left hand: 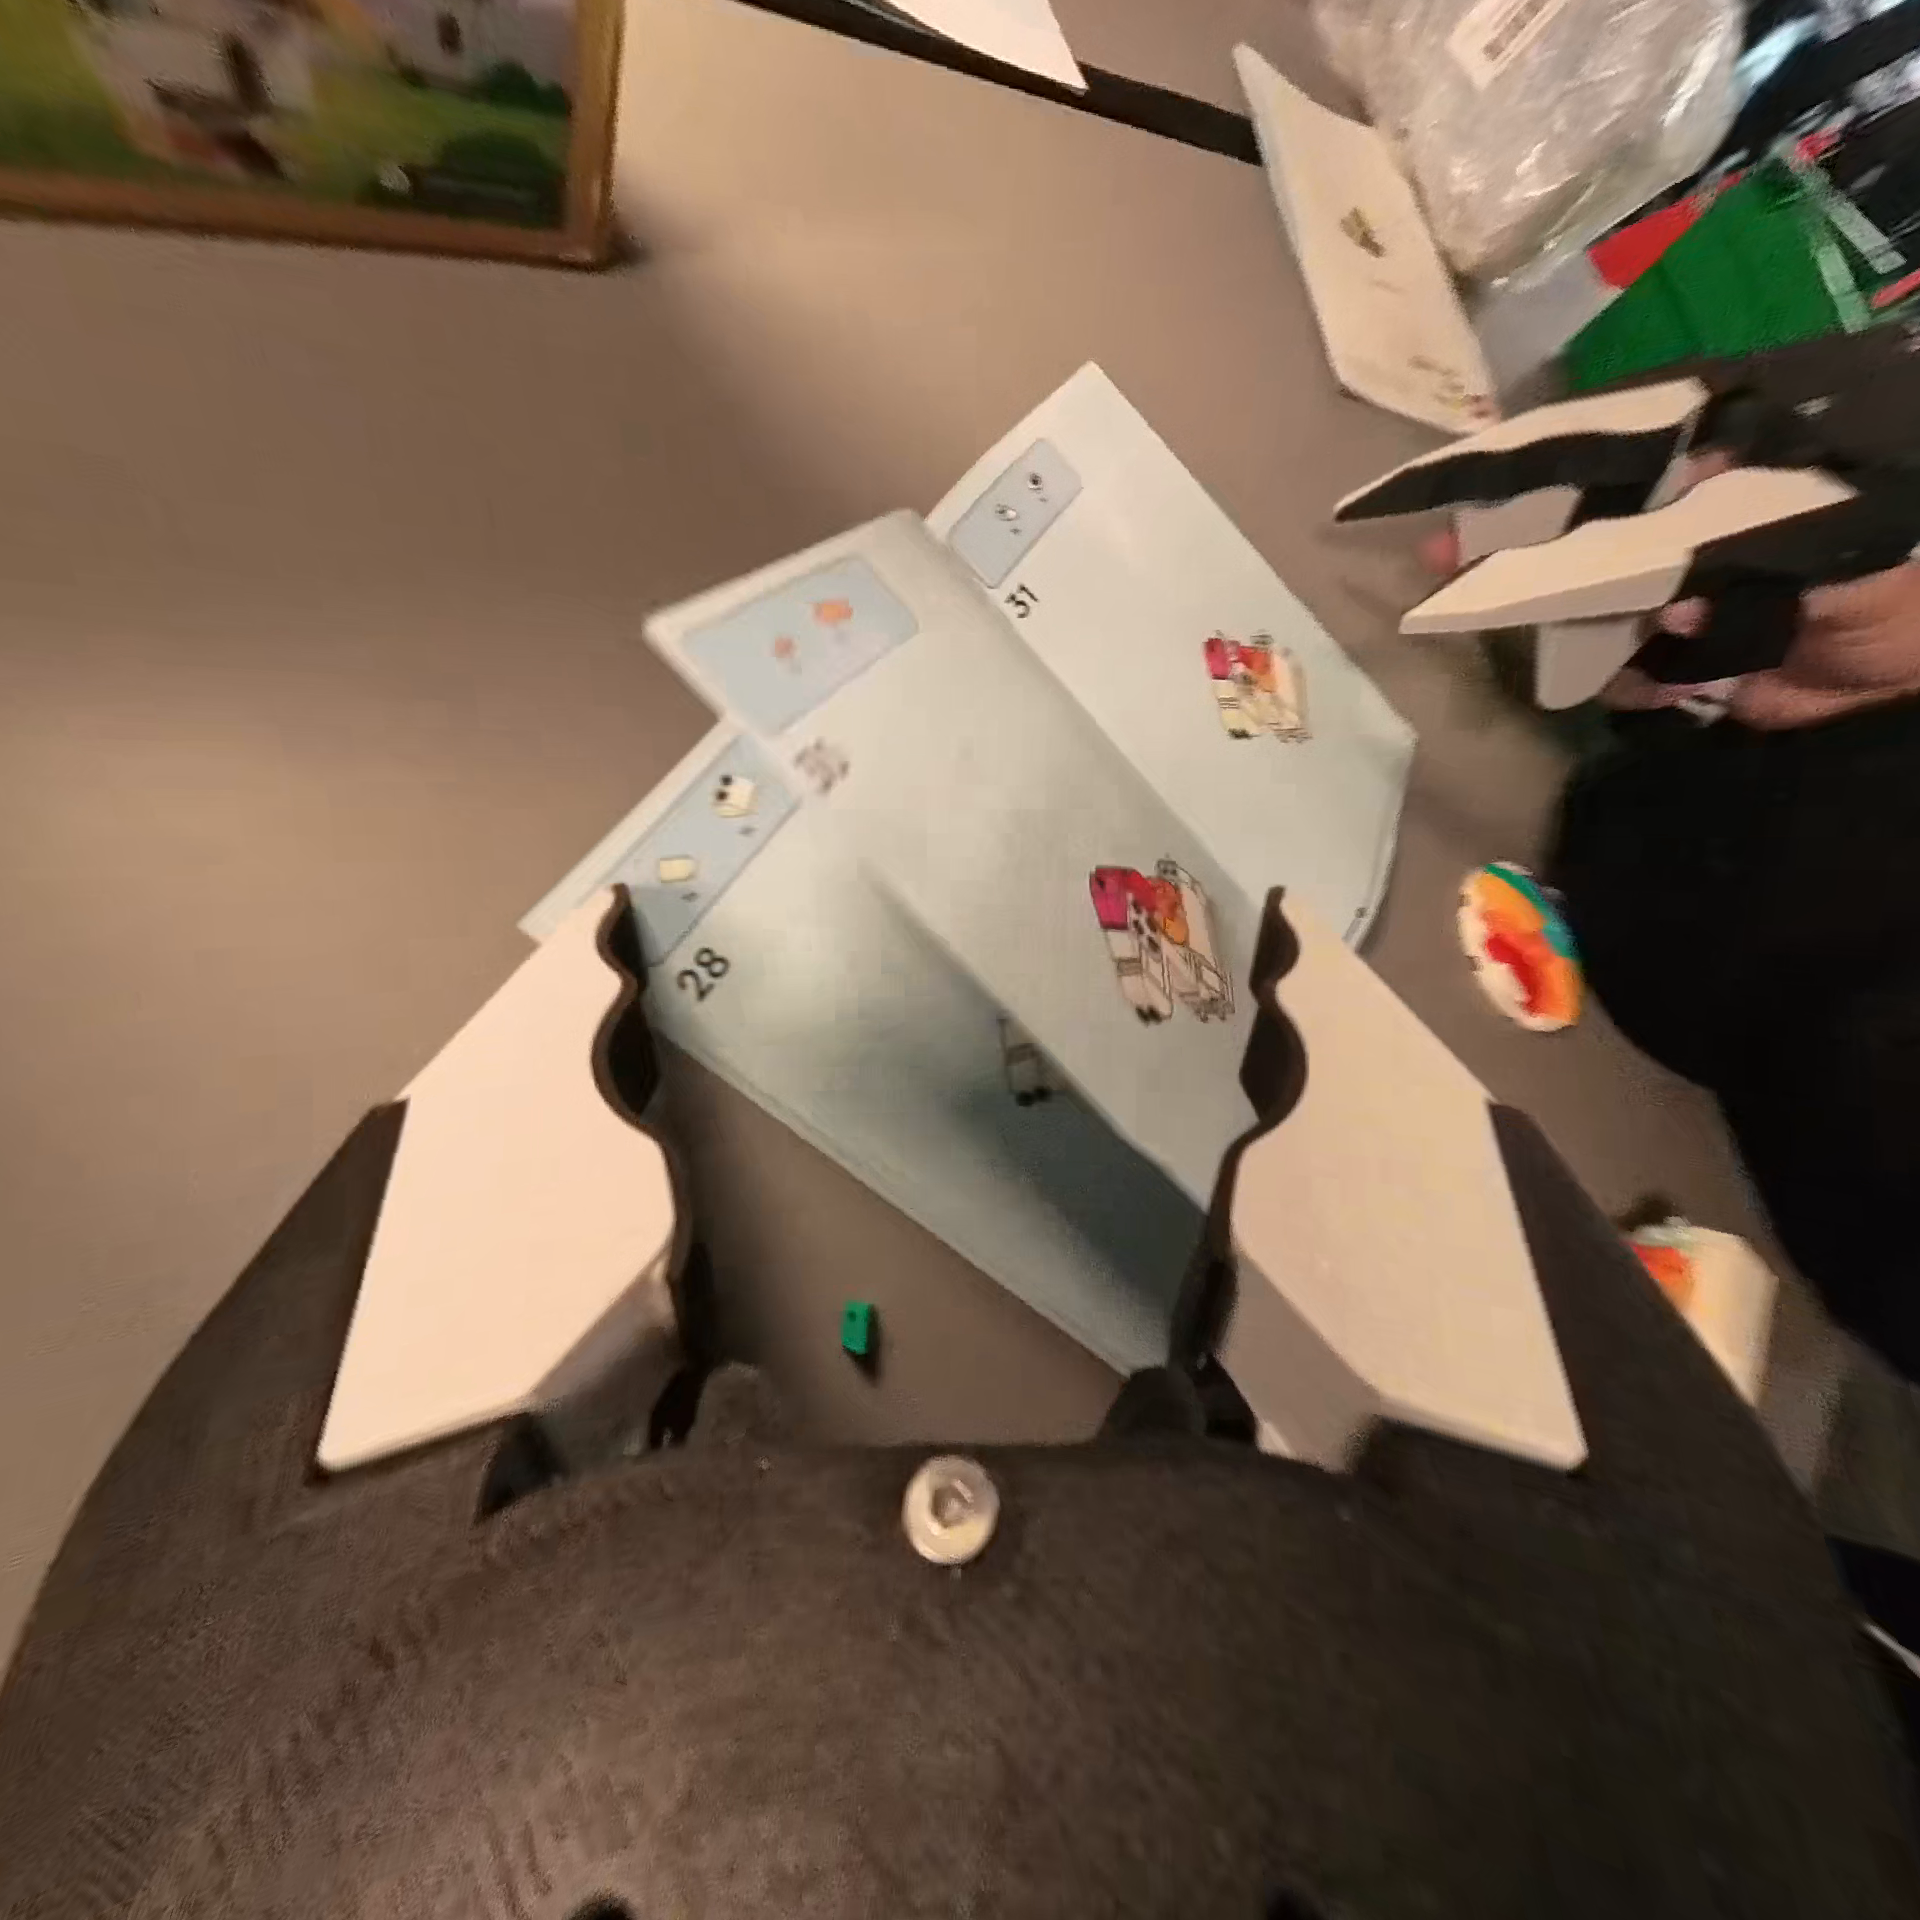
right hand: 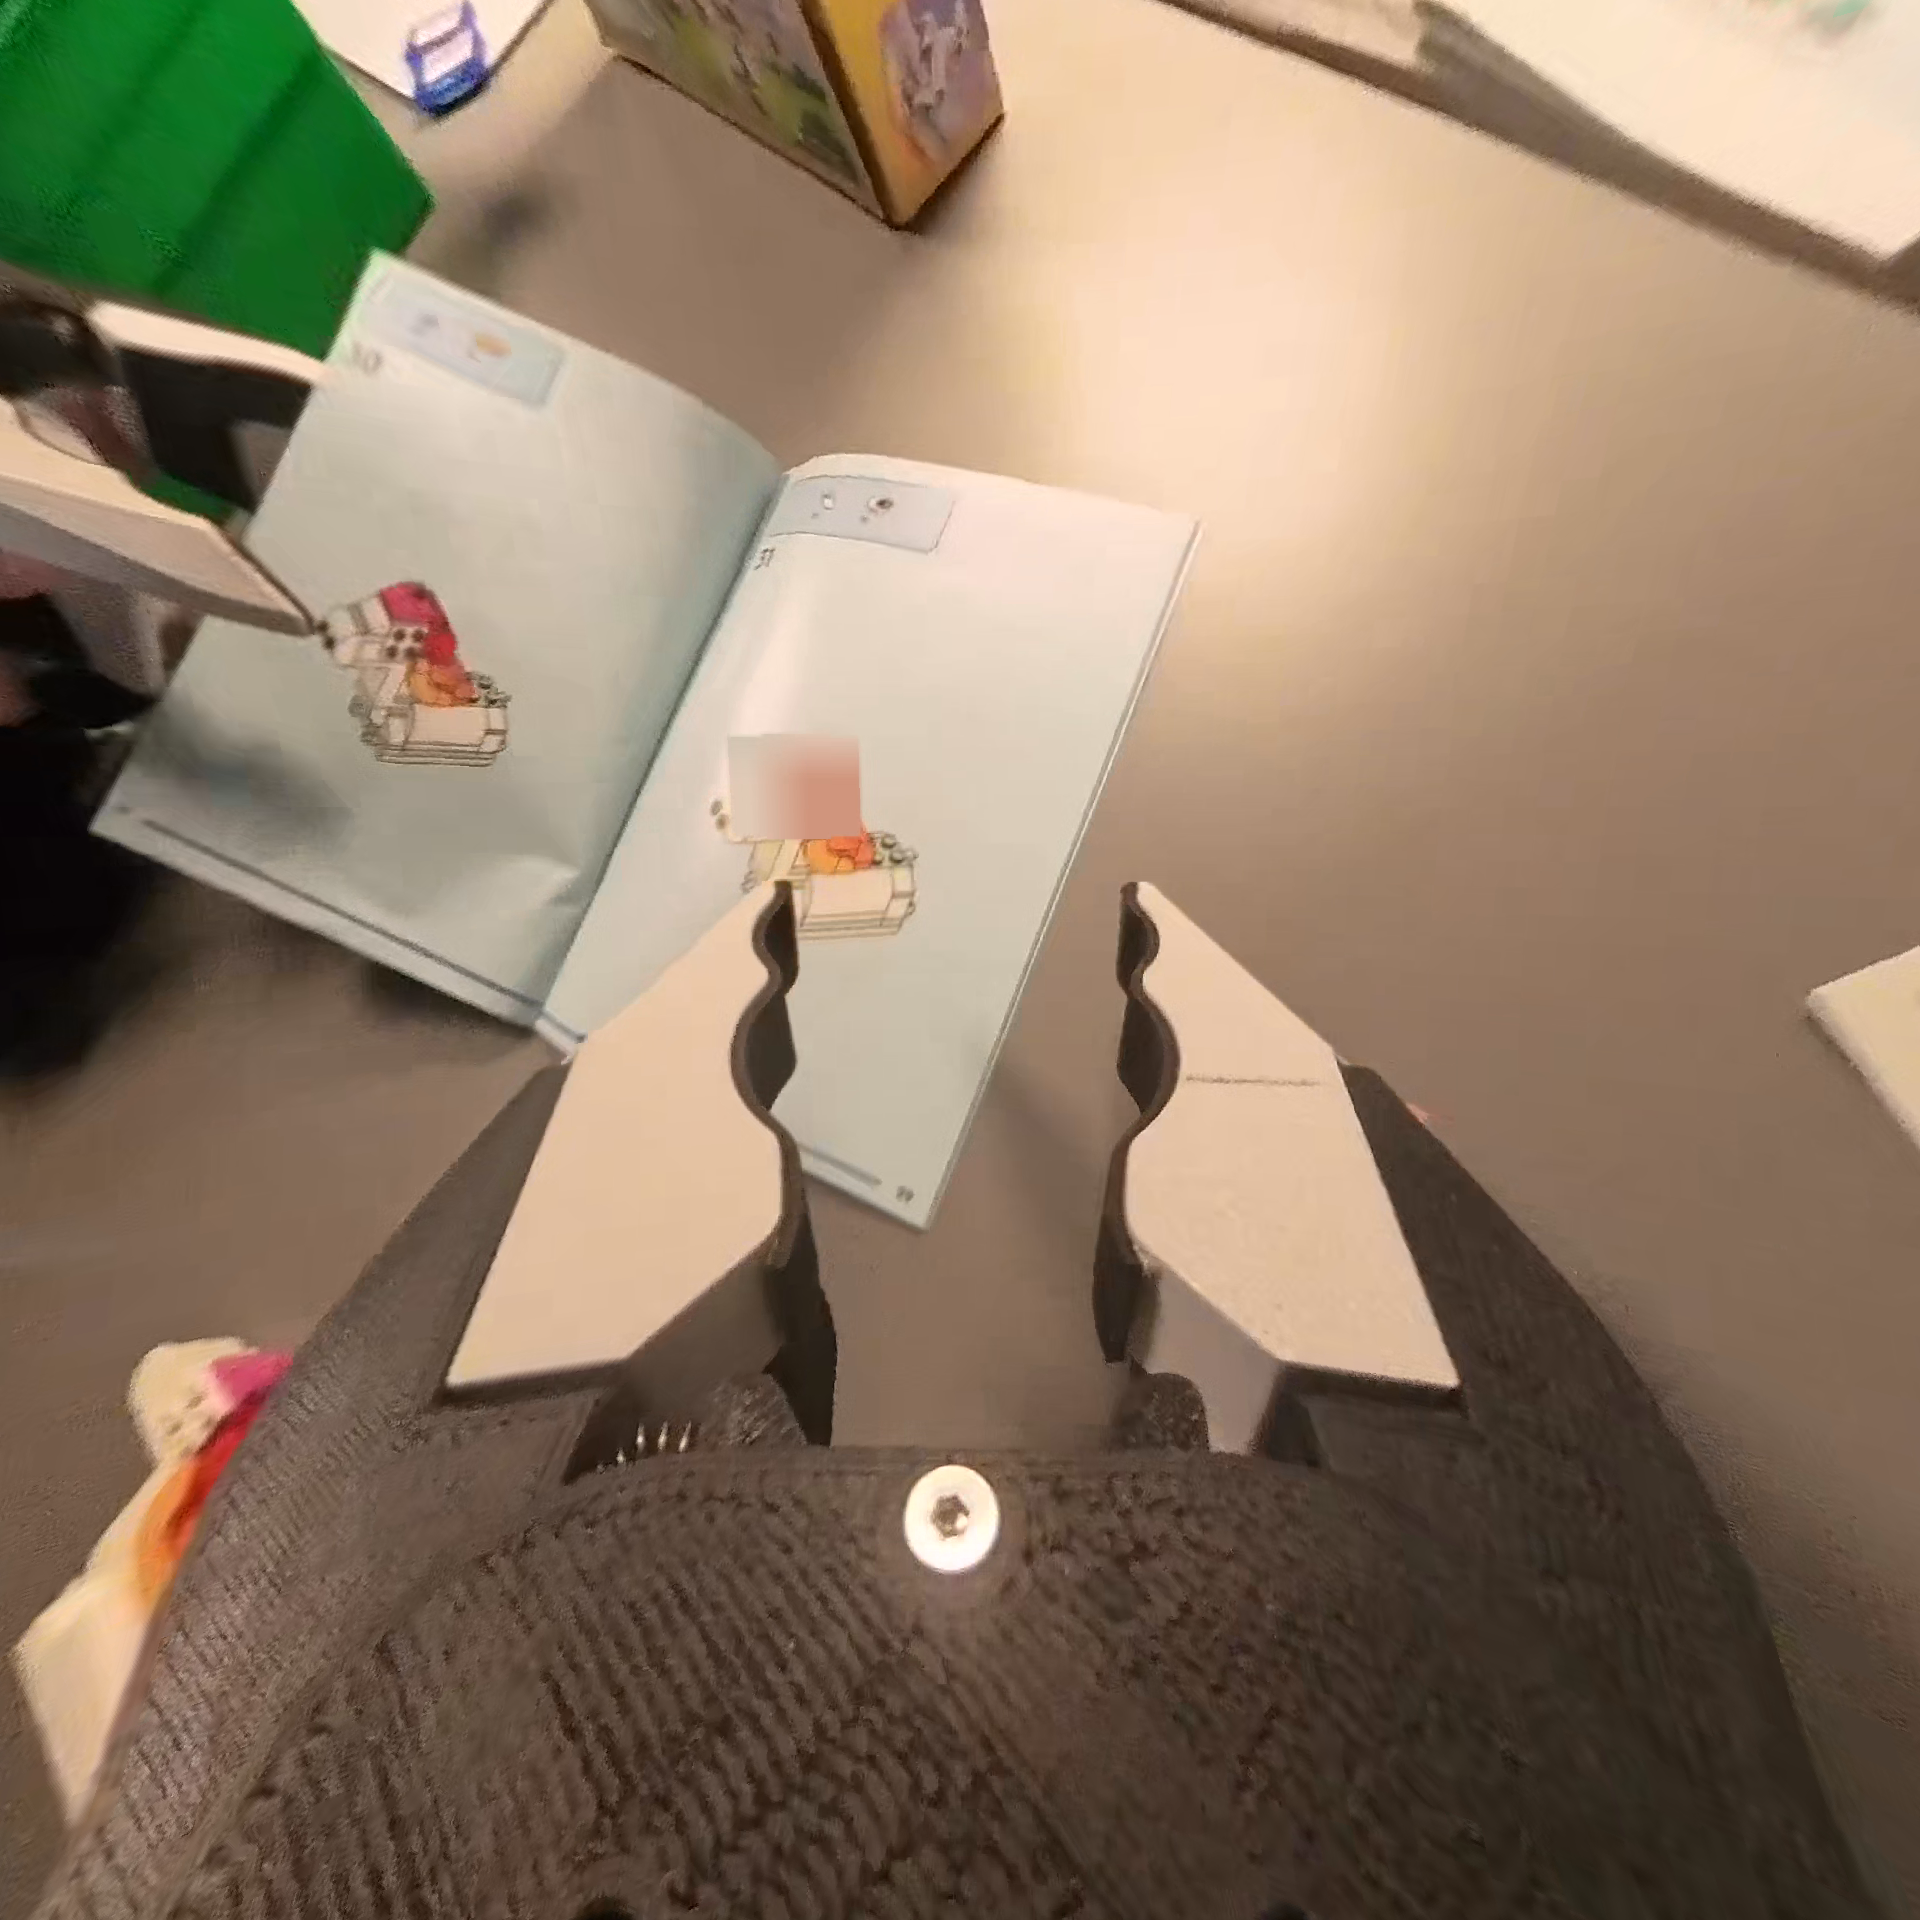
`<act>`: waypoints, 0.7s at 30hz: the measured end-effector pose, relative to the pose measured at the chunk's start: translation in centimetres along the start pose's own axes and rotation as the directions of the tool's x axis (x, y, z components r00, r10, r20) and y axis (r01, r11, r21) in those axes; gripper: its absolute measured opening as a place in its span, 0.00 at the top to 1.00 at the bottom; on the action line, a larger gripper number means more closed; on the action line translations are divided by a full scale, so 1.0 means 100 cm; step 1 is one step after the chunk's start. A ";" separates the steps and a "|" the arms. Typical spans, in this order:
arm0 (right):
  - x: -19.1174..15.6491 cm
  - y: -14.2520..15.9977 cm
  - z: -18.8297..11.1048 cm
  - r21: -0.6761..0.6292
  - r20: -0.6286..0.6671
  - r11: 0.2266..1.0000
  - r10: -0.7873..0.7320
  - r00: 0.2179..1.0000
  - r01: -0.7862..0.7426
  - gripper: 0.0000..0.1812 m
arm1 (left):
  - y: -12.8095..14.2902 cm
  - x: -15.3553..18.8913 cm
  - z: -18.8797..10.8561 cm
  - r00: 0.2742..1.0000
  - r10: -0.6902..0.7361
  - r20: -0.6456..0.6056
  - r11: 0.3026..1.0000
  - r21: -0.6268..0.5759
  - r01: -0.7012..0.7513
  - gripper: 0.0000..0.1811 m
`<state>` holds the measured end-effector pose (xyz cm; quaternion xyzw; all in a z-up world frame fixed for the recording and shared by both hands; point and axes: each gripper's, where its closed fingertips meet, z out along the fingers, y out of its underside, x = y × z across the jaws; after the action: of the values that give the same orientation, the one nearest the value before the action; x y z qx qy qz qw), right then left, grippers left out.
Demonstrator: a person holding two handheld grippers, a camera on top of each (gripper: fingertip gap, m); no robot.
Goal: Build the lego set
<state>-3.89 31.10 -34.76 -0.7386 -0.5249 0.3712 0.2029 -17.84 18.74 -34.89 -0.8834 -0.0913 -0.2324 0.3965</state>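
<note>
An open pale-blue instruction booklet (left hand: 987,831) lies on the grey table; it also shows in the right wrist view (right hand: 623,675). My left gripper (left hand: 943,909) is open and empty, hovering over the booklet's near edge. A tiny green brick (left hand: 857,1330) lies on the table between its fingers, near their base. My right gripper (right hand: 956,896) is open and empty over the booklet's right page; it also shows in the left wrist view (left hand: 1371,566). A blurred white, pink and orange lego model (right hand: 187,1455) sits beside the right gripper, and also shows in the left wrist view (left hand: 1522,945).
The lego box (left hand: 312,114) stands at the back, also in the right wrist view (right hand: 831,94). A green sheet (right hand: 156,135), a white paper bag (left hand: 1361,260) and a clear plastic bag (left hand: 1507,104) lie near the booklet. A second white and orange piece (left hand: 1694,1288) sits at right.
</note>
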 end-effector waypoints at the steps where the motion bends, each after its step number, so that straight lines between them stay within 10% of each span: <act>1: -0.002 0.001 -0.002 -0.002 0.019 1.000 -0.003 1.000 0.003 0.67 | 0.000 0.004 0.000 0.999 -0.027 -0.042 1.000 -0.001 0.027 0.39; 11: -0.016 -0.010 0.005 0.055 0.015 0.988 -0.148 0.989 0.147 0.71 | -0.025 0.051 -0.008 0.800 -0.267 -0.537 0.944 0.022 0.330 0.96; 21: -0.079 -0.004 0.036 0.055 0.015 0.819 -0.573 0.820 0.571 0.79 | -0.026 0.084 -0.010 0.627 -0.379 -0.680 0.896 -0.100 0.433 0.84</act>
<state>-8.21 23.60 -34.16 -0.5363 -0.7163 0.3171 0.3143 -11.75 19.58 -28.58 -0.6756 -0.1436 -0.6207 0.3710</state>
